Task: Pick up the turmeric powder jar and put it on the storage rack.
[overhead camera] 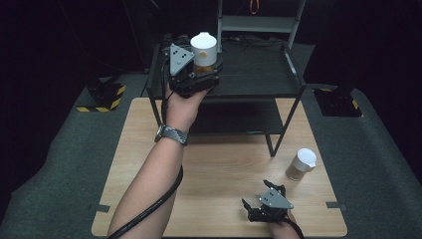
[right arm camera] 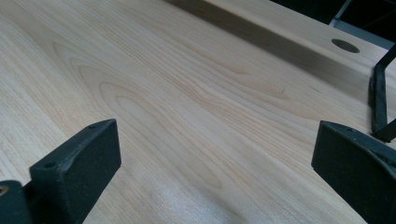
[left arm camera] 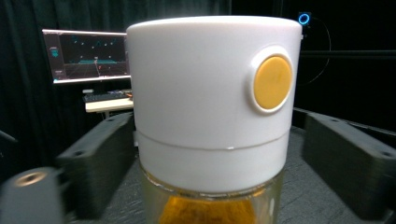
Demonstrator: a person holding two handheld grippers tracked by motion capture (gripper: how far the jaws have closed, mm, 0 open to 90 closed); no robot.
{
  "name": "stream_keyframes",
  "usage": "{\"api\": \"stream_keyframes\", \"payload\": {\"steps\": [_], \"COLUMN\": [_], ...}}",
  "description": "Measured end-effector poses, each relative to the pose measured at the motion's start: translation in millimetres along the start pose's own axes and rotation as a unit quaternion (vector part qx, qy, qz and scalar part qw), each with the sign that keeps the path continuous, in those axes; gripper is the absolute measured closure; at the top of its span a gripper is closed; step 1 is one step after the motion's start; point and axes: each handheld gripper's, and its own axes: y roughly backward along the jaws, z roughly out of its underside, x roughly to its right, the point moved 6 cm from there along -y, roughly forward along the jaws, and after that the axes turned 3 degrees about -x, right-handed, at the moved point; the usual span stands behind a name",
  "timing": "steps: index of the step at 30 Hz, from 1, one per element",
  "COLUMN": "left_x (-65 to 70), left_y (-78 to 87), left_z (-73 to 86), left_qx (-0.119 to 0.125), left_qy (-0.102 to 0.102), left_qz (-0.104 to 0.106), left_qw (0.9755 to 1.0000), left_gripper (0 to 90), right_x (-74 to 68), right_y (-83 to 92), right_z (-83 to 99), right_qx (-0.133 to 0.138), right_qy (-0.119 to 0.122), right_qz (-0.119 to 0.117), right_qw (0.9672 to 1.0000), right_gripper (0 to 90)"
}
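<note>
A glass jar [overhead camera: 204, 50] with a white cap and orange powder inside stands upright on the left part of the black rack's top shelf [overhead camera: 259, 74]. My left gripper [overhead camera: 199, 74] reaches onto that shelf with its jaws on either side of the jar. In the left gripper view the jar [left arm camera: 210, 116] sits between the jaws and a gap shows at the right one, so the left gripper [left arm camera: 215, 158] is open. My right gripper [overhead camera: 255, 194] rests low over the wooden table [overhead camera: 224, 159] near its front edge. The right gripper [right arm camera: 210, 158] is open with bare wood between the jaws.
A second white-capped jar [overhead camera: 301, 164] with brown contents stands on the table at the right, beside the rack's front leg [overhead camera: 271, 147]. That leg [right arm camera: 380, 102] shows at the right edge of the right gripper view. A lit monitor [left arm camera: 86, 53] stands beyond the rack.
</note>
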Motion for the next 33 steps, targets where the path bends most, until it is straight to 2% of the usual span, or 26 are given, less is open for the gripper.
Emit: {"api": "stream_keyframes", "payload": {"steps": [1,3,8,12,16,20,30,33], "left_x": [0.0,2.0,4.9,5.5,7.1,10.1,17.6,21.2], "left_y": [0.0,2.8,14.4,25.8,32.9,42.3,66.7,74.0], "left_z": [0.0,0.3,0.9,-0.5,-1.9,-1.8,4.5,7.5], "left_qx": [0.000,0.000,0.004,0.007,0.008,0.011,0.016,0.017], "left_qy": [0.000,-0.006,-0.009,-0.003,-0.010,-0.008,-0.010,-0.017], "left_qz": [0.000,-0.003,-0.008,-0.005,0.000,0.005,0.012,0.012], "left_qw": [1.0000,1.0000,0.9999,1.0000,0.9999,0.9999,0.9997,0.9996], "left_gripper": [2.2,0.2,0.3,0.3,0.3,0.3,0.3,0.3], "right_x": [0.0,0.2,0.4,-0.4,-0.4,-0.6,-0.7,-0.8], "right_y": [0.0,0.0,-0.2,-0.4,-0.3,-0.4,-0.6,-0.7], "right_z": [0.0,-0.1,0.0,-0.5,-0.5,-0.3,-0.5,-0.5], "right_qx": [0.000,0.000,0.000,-0.002,-0.002,-0.001,-0.002,-0.002], "right_qy": [0.000,-0.001,0.001,0.002,0.002,0.004,0.006,0.006], "right_qz": [0.000,0.000,-0.001,-0.001,-0.001,0.000,-0.001,0.000], "right_qw": [1.0000,1.0000,1.0000,1.0000,1.0000,1.0000,1.0000,1.0000], "right_gripper": [0.6,0.6,0.6,0.6,0.6,0.6,0.6,0.6]}}
